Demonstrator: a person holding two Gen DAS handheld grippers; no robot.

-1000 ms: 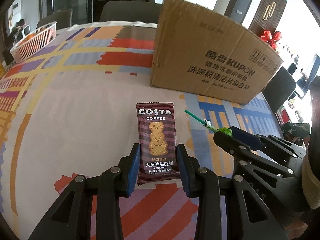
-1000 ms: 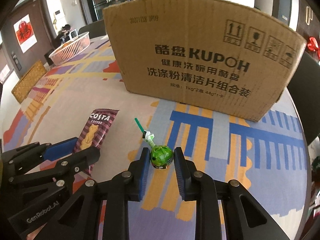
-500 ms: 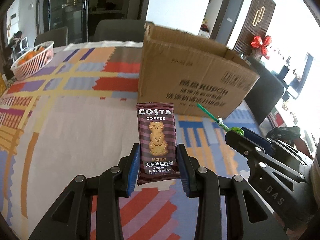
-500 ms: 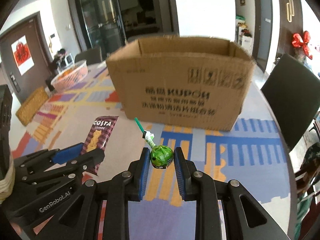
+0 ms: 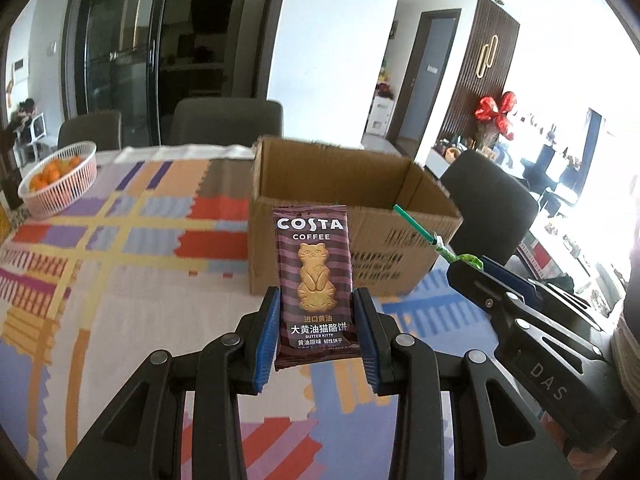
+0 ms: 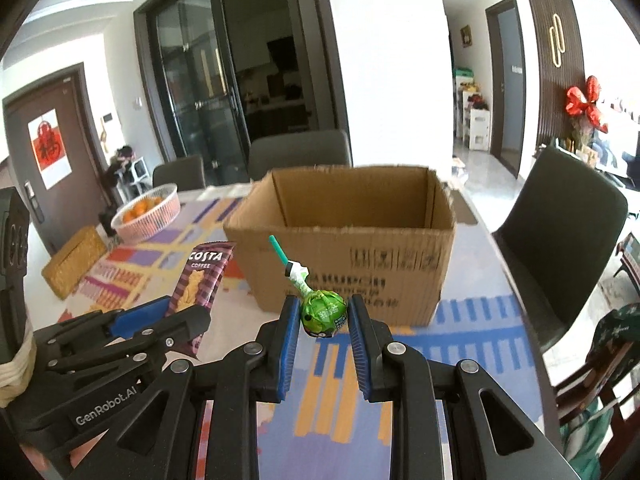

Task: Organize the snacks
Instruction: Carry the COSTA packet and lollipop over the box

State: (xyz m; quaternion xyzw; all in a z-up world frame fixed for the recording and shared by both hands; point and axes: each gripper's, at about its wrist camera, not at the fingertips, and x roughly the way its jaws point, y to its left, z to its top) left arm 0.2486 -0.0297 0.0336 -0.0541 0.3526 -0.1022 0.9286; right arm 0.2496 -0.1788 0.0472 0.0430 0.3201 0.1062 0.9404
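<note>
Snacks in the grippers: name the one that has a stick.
The green lollipop, clamped in the right gripper; its teal stick points toward the cardboard box. The biscuit packet in the left gripper is flat, stickless.

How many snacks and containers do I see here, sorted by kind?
Biscuit packets: 1, the Costa biscuit packet in the left hand-held gripper.
Lollipops: 1, the green lollipop in the right hand-held gripper.
Cardboard boxes: 1, the open cardboard box.
Fruit baskets: 1, the white basket.
Total: 4.

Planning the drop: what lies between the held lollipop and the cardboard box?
Nothing: in the right wrist view only bare tablecloth shows between the lollipop and the cardboard box.
</note>
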